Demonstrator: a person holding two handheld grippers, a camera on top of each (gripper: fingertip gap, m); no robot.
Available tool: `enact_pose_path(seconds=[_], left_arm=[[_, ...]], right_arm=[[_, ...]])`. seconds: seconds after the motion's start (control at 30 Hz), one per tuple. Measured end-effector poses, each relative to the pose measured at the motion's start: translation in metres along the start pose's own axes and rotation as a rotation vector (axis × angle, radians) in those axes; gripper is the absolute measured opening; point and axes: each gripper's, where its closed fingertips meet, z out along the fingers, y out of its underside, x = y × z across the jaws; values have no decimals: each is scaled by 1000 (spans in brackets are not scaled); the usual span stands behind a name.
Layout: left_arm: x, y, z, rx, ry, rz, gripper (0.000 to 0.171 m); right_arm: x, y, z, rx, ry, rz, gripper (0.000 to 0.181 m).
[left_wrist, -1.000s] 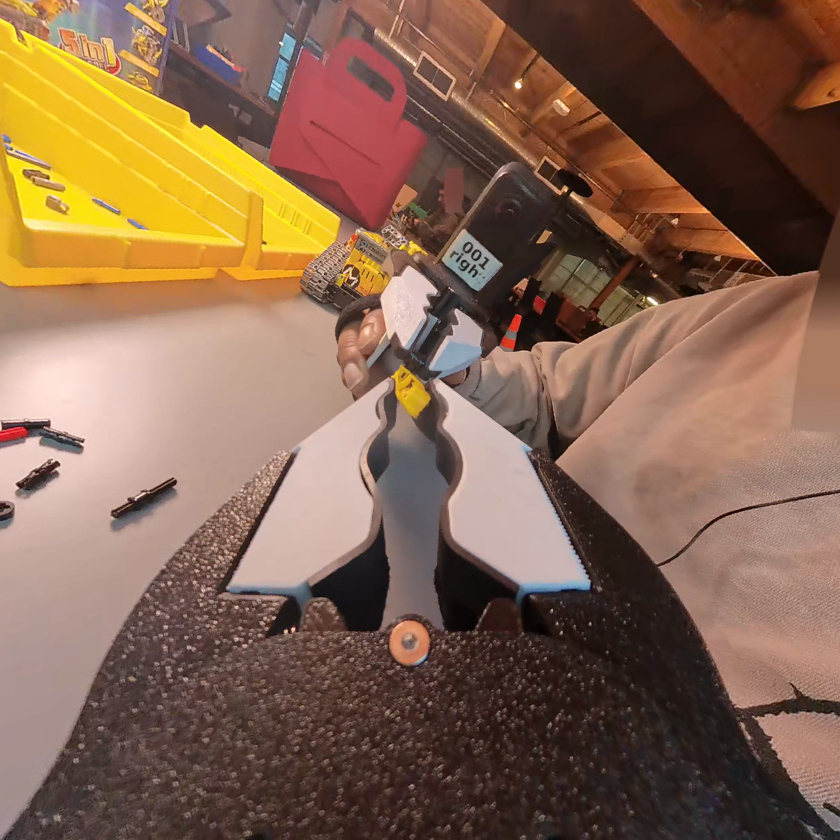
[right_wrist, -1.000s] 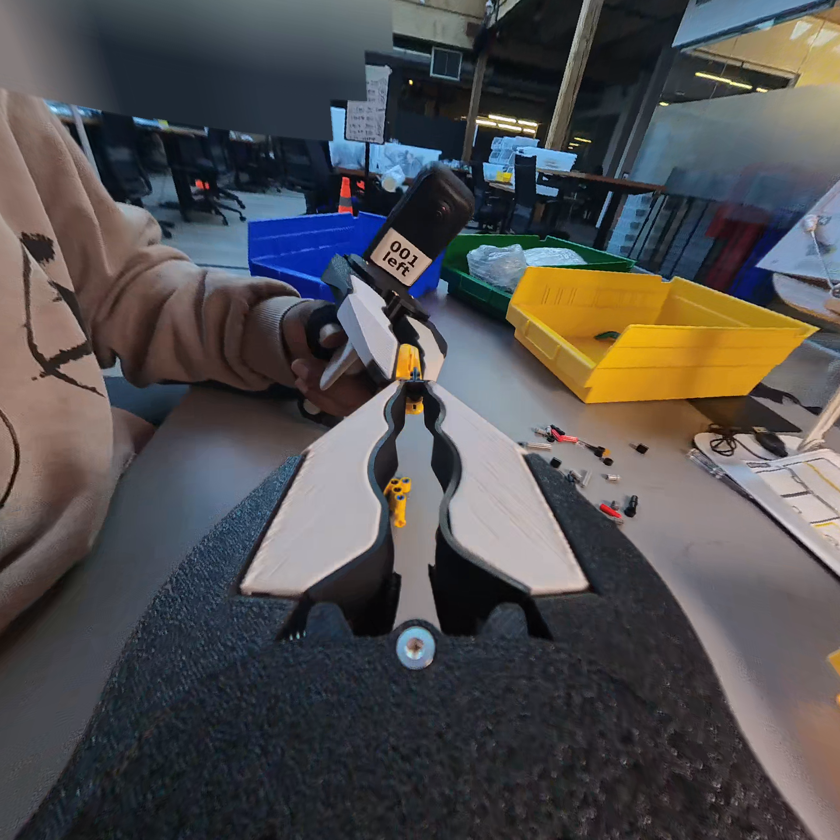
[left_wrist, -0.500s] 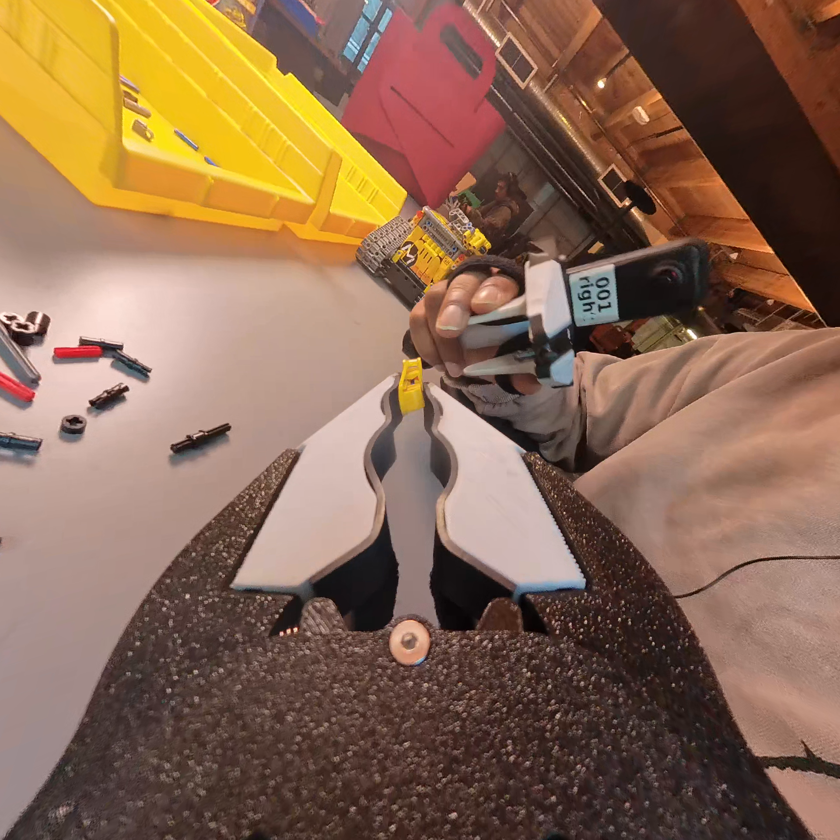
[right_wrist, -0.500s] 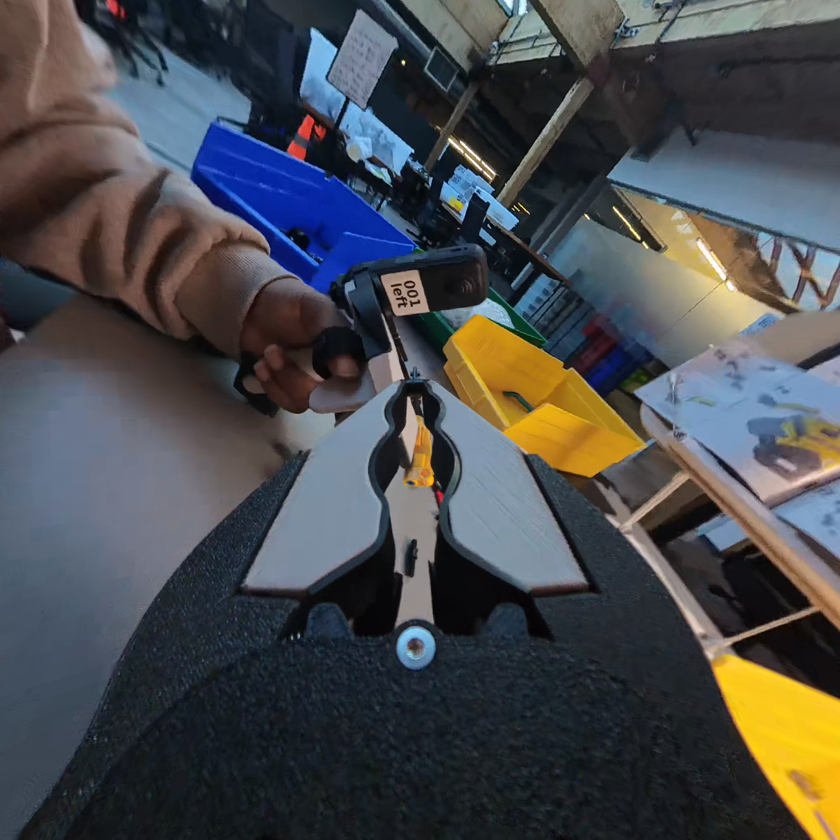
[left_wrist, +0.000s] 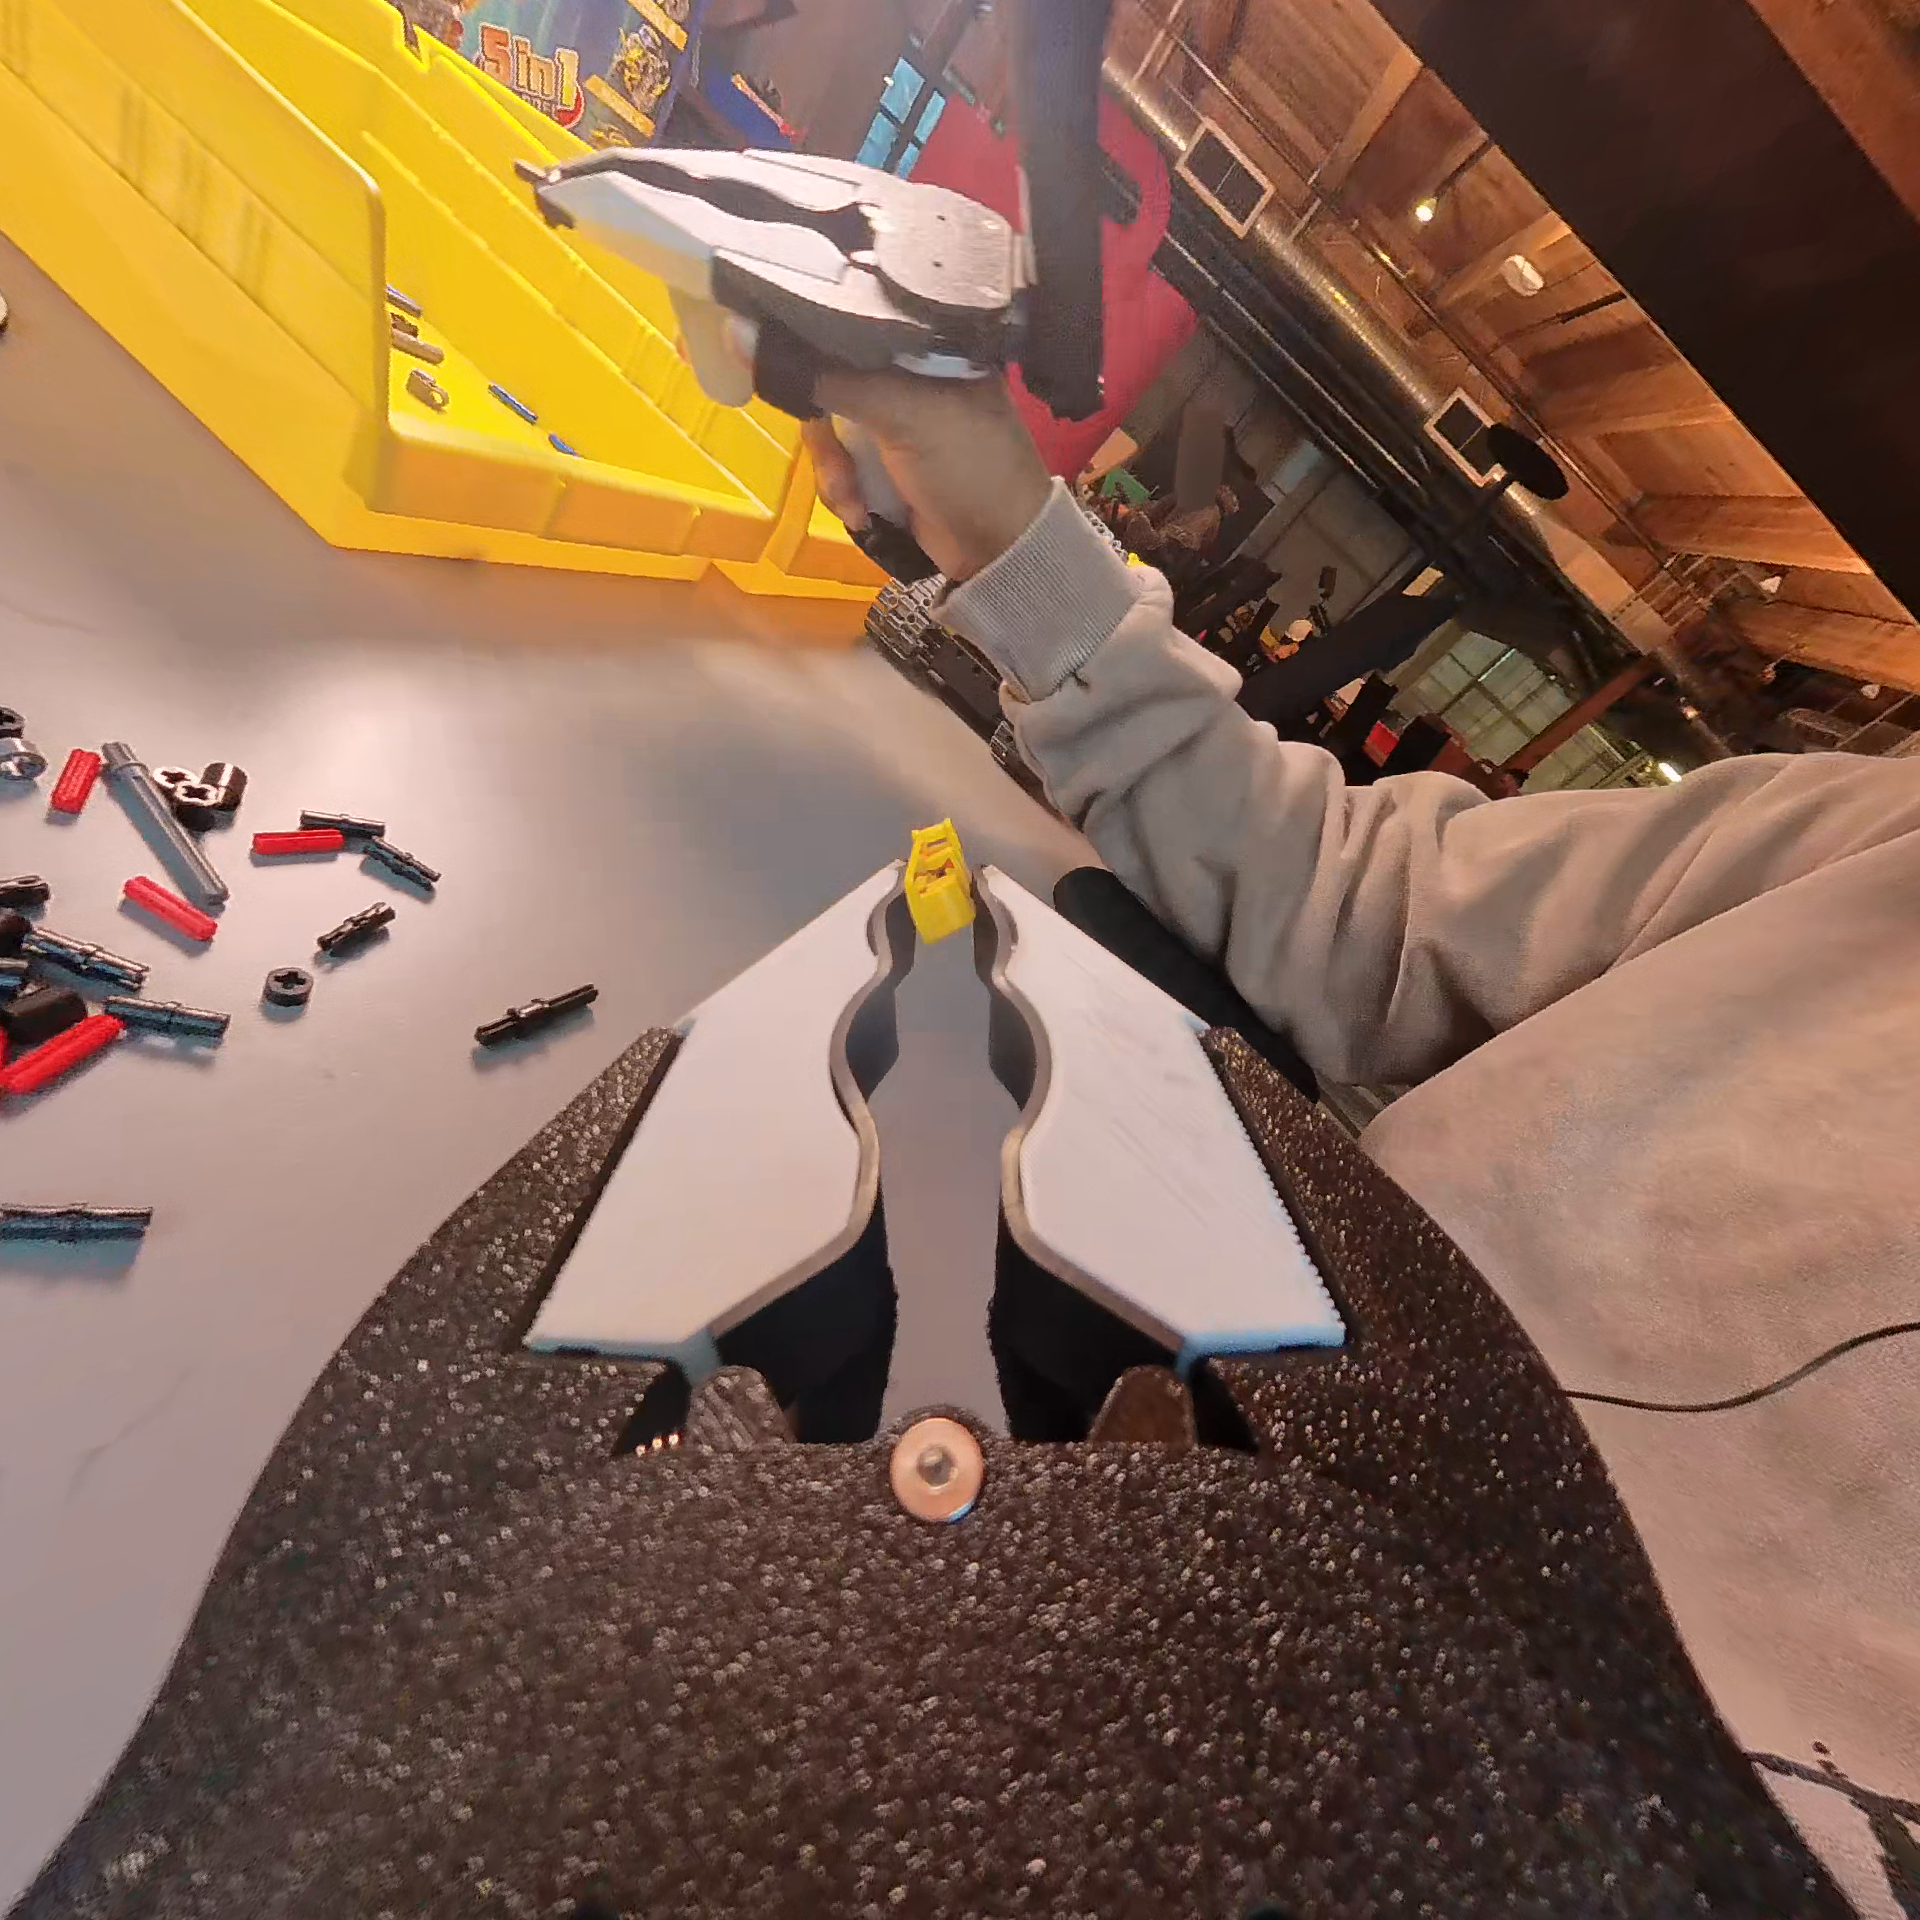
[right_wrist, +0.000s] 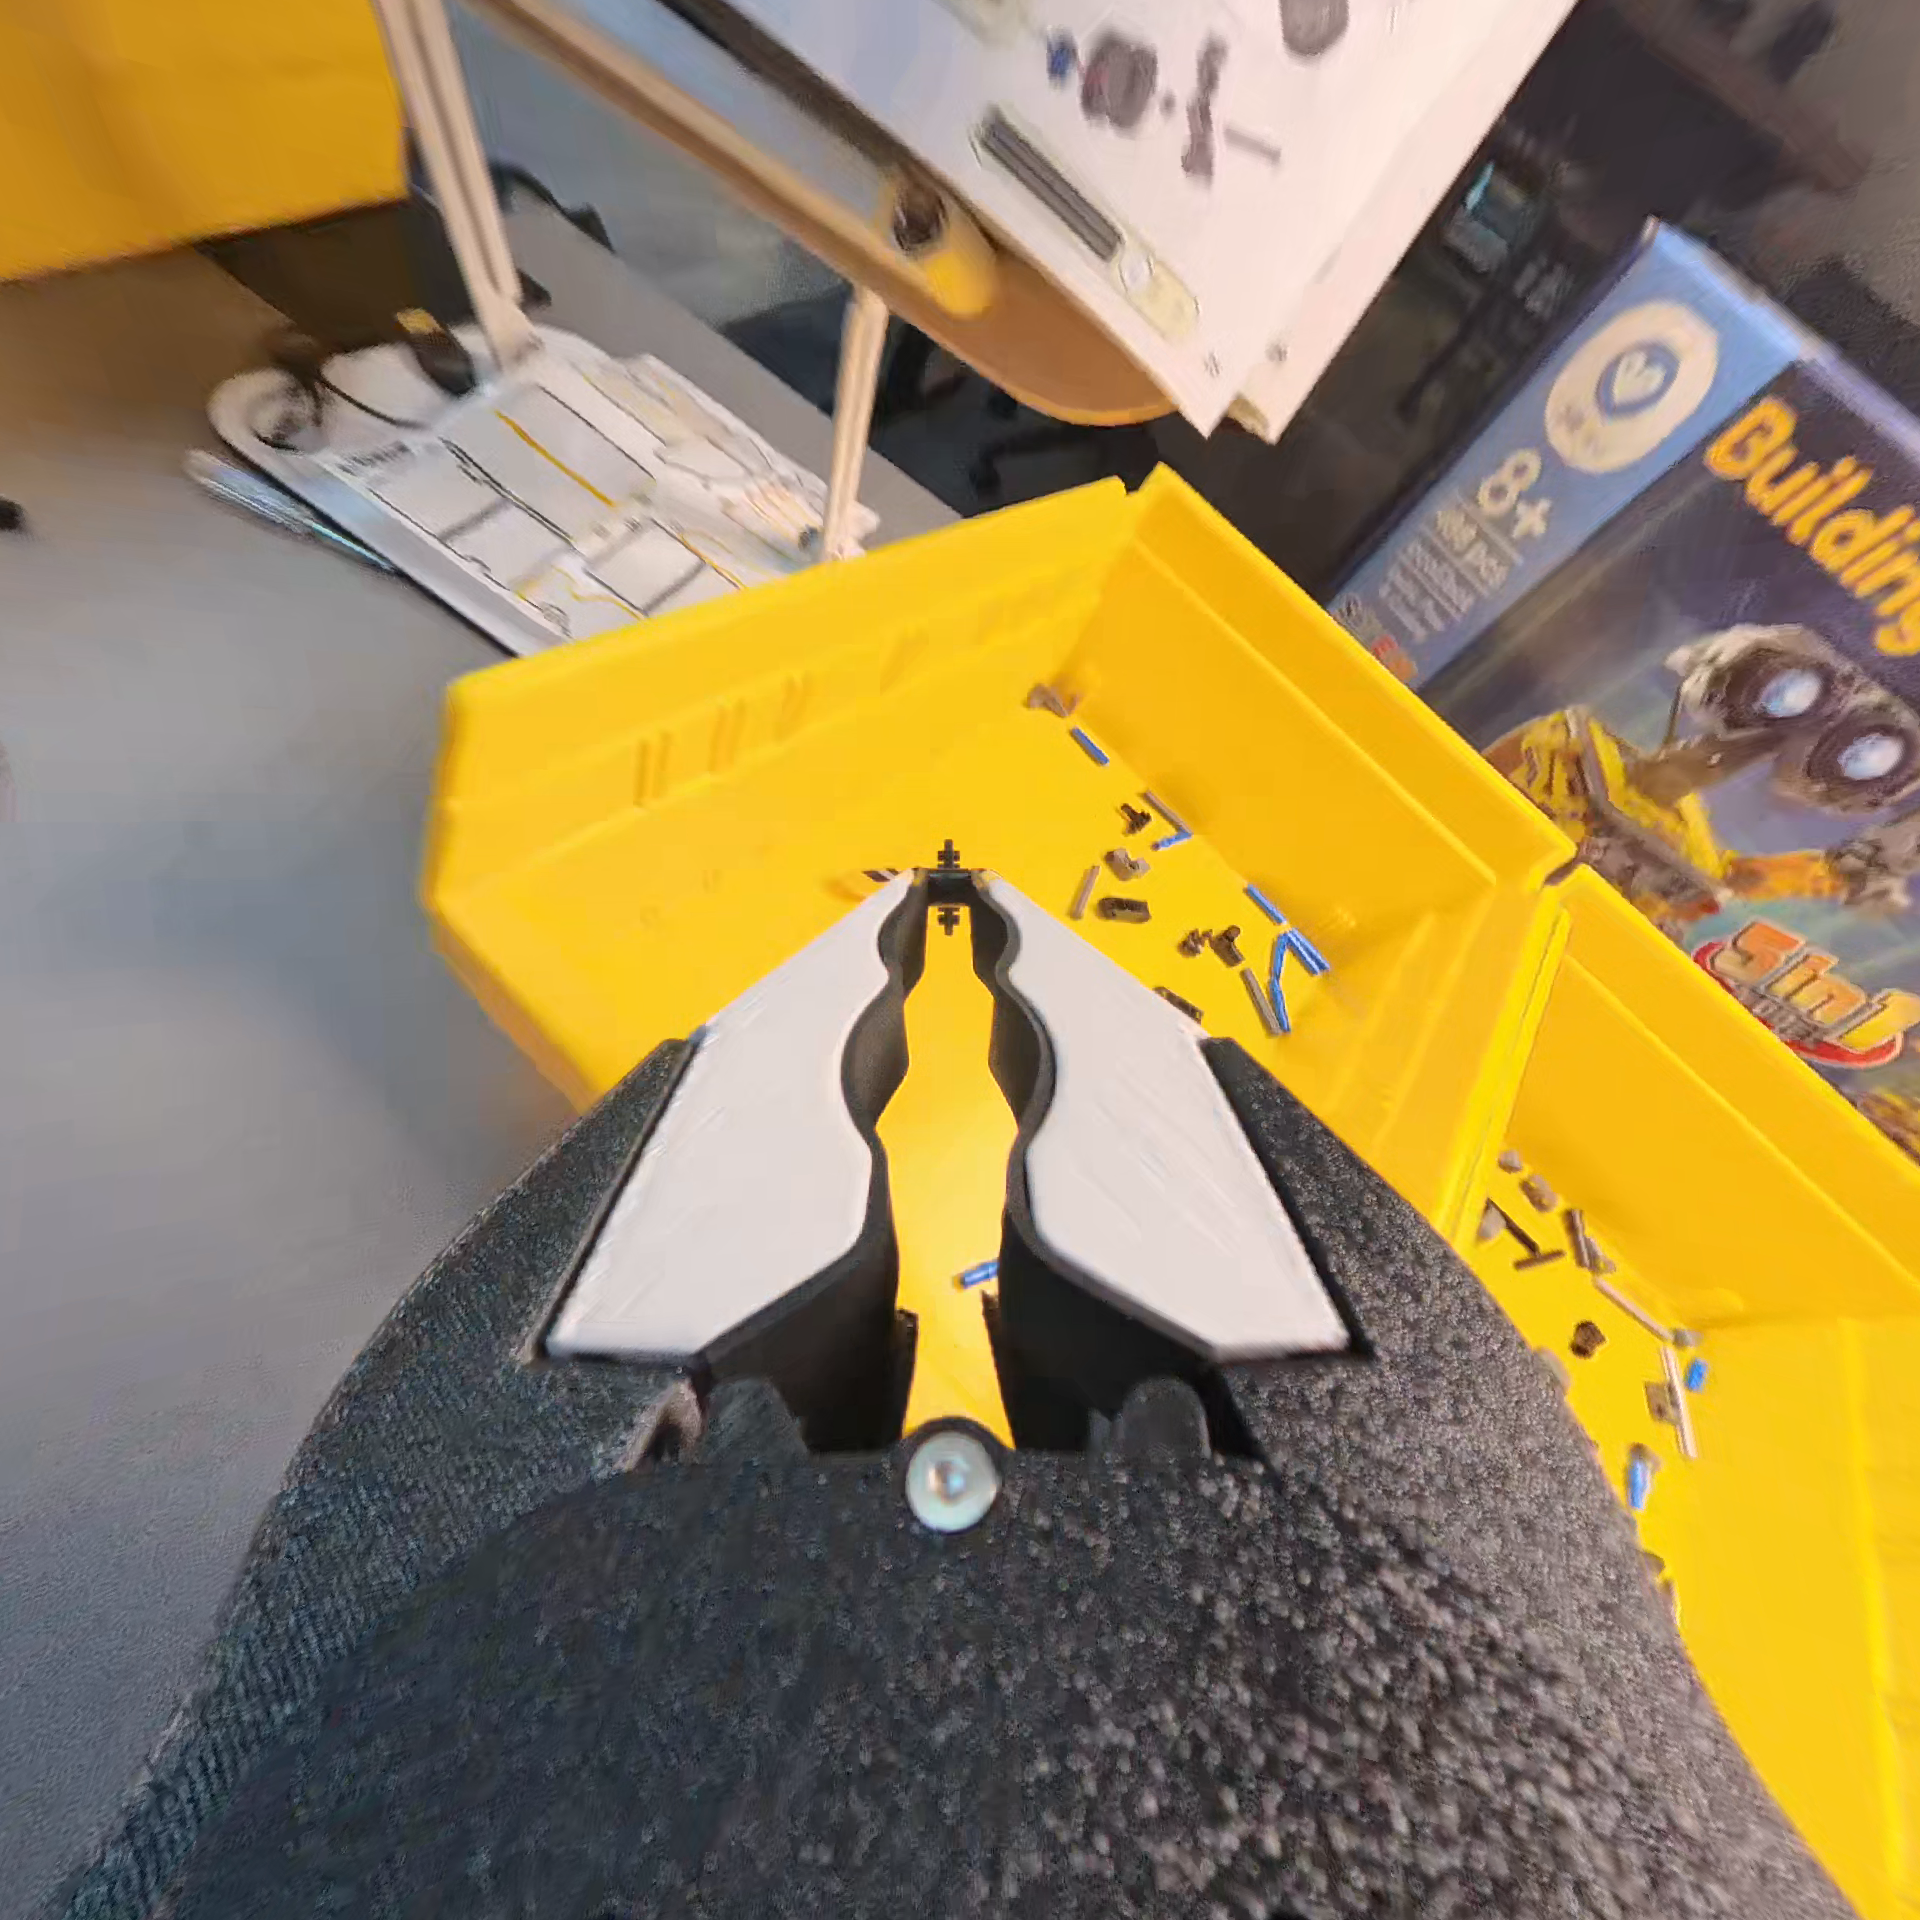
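Left wrist view: the small yellow piece (left_wrist: 937, 902) sits pinched upright at the very tips of the left gripper (left_wrist: 940, 879), whose jaws are clamped on it, just above the grey table (left_wrist: 582, 727). The piece stands clear of the surface and touches nothing else.

To its left, loose black and red pins (left_wrist: 166, 904) and a few black bushes lie scattered on the table, well apart from the gripper. Beyond, a hand (left_wrist: 935, 447) in a pale sleeve (left_wrist: 1195, 831) holds the other tool raised over a yellow bin.

In the right wrist view, the right gripper (right_wrist: 945, 879) is closed on a small black pin (right_wrist: 947, 858), which pokes out past the fingertips and shows again just behind them. It hangs over the yellow bin (right_wrist: 790, 717), above the bin's floor and not touching it. Small grey, black and blue parts (right_wrist: 1132, 914) lie strewn over the floor to the right of the tips; a second yellow compartment alongside holds more of the same.

As for writing, a blue printed box (right_wrist: 1662, 727) with a picture of a yellow robot stands just behind the bin and carries large lettering and an age mark. A printed instruction sheet (right_wrist: 551, 488) with diagrams lies flat on the table beyond the bin's left wall, and an open booklet (right_wrist: 1143, 156) rests on a stand above it, too blurred to make out.
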Motion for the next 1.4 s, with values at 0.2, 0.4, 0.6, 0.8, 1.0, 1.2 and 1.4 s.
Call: enact_pose_path(seconds=[0.2, 0.4, 0.6, 0.8, 1.0, 1.2, 1.4], left_arm=[[-4, -7, -11, 41, -6, -20, 10], [-4, -9, -13, 52, 2, -30, 10], [11, -10, -12, 62, 72, 12, 9], [38, -8, -6, 75, 157, 164, 9], [48, -5, -4, 70, 175, 253, 9], [52, -3, -2, 66, 167, 320, 8], [52, -5, -3, 68, 146, 344, 8]], right_arm=[[36, 31, 36, -122, 177, 36, 22], [33, -11, -8, 149, 136, 131, 29], [-136, -51, -100, 351, -713, 213, 28], [-254, -50, -172, 400, -1202, 305, 28], [-272, -51, -185, 420, -1334, 351, 8], [-267, -50, -194, 424, -1404, 386, 12], [-265, -52, -192, 419, -1435, 451, 7]])
